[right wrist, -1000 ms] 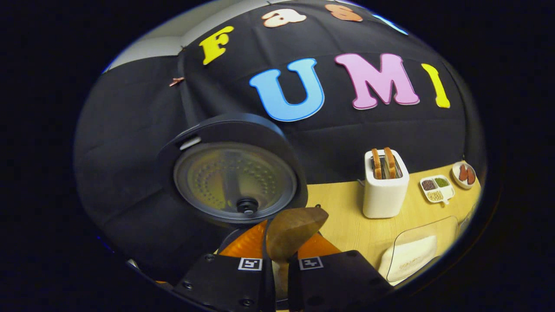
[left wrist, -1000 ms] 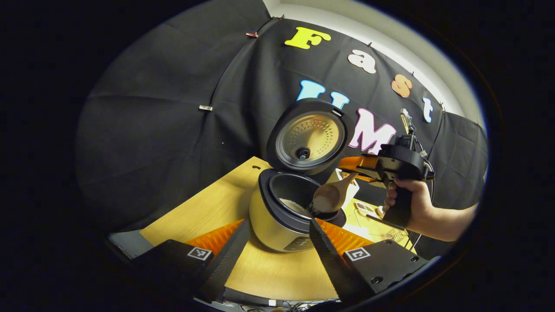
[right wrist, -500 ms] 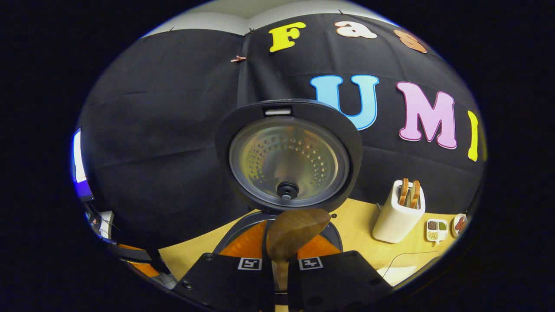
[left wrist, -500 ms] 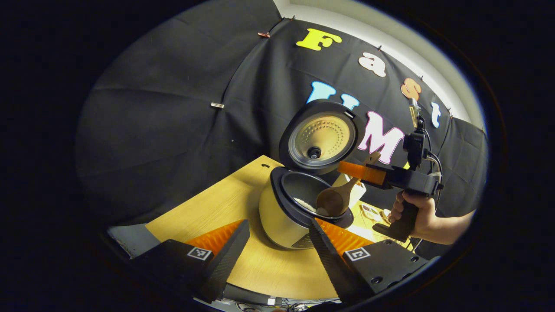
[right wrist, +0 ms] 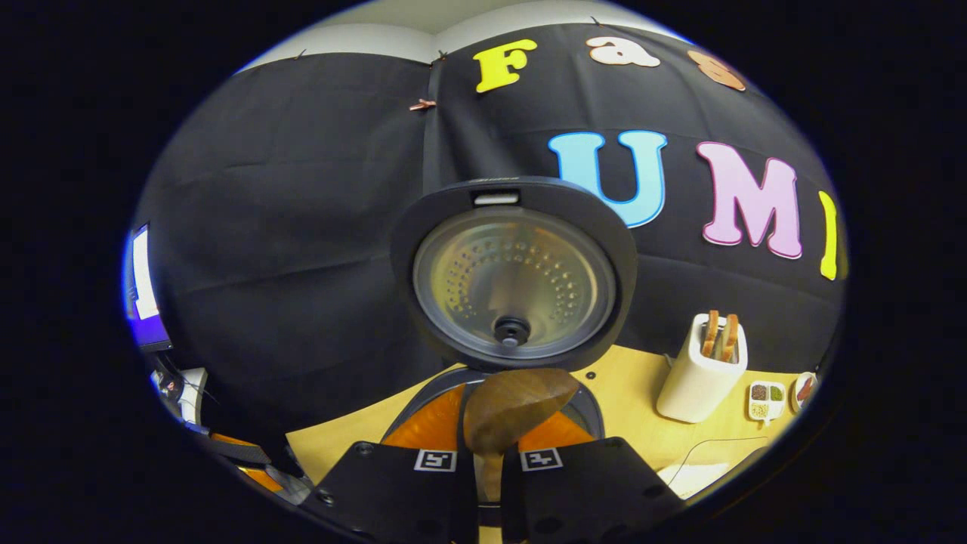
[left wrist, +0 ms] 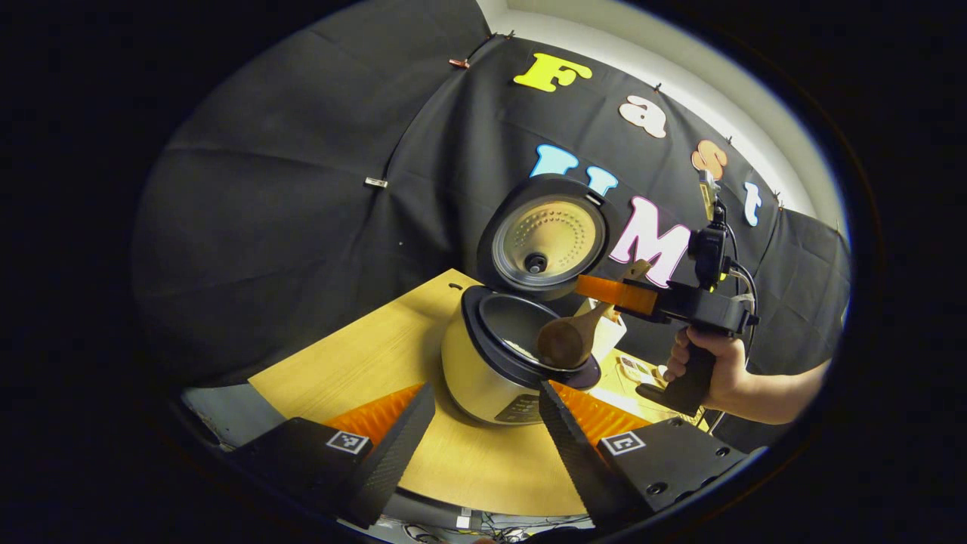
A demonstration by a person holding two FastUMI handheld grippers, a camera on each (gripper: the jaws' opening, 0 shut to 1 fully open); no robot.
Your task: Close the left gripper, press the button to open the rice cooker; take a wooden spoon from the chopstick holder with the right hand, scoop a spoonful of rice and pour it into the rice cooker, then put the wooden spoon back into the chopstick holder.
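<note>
The right gripper (right wrist: 487,461) is clenched on the wooden spoon (left wrist: 568,338), bowl turned over above the rice cooker (left wrist: 491,363) so rice falls inside. The left gripper (left wrist: 480,423) hangs released just before the rice cooker, leaving room

A: Black cloth wall (right wrist: 302,227) hangs behind, creased and clipped; a pale wall (left wrist: 680,68) shows above it.
B: Light wooden table (left wrist: 363,363) below; dim booth, lit overhead.
</note>
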